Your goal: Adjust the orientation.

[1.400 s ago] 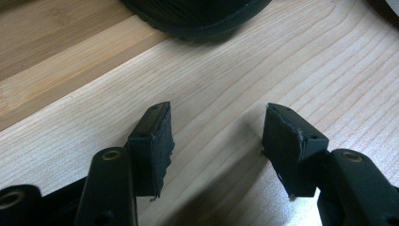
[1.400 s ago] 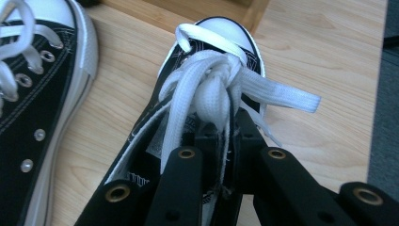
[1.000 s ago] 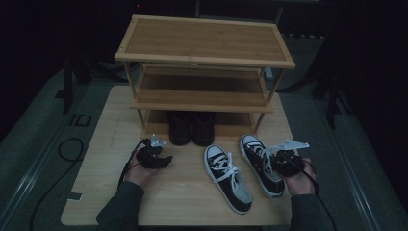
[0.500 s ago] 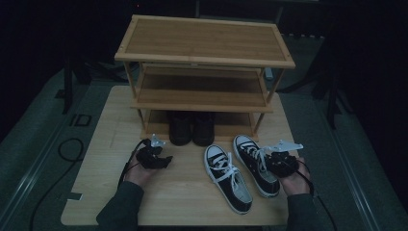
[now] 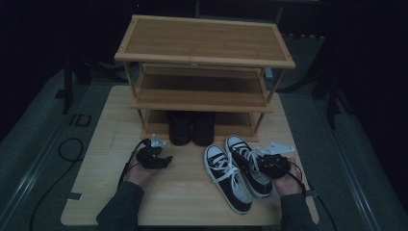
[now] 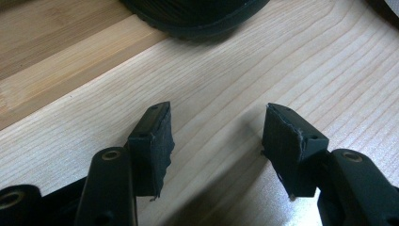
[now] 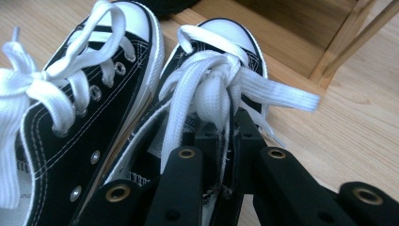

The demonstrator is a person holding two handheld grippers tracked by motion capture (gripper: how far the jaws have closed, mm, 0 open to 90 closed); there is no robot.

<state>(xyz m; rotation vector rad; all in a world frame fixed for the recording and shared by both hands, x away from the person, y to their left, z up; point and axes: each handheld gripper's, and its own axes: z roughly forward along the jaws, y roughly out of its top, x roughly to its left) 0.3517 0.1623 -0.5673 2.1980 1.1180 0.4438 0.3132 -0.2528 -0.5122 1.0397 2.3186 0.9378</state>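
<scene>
One pale wooden table (image 5: 192, 192), dark room

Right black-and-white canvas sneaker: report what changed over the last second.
The right tool, shut on the right black-and-white canvas sneaker, slid it left, against its mate. The left tool stayed open and empty; the dark shoes and wooden rack didn't move.

Two sneakers (image 5: 238, 175) lie side by side before the rack (image 5: 204, 72), apparently boots (image 5: 191, 127) under it.
</scene>
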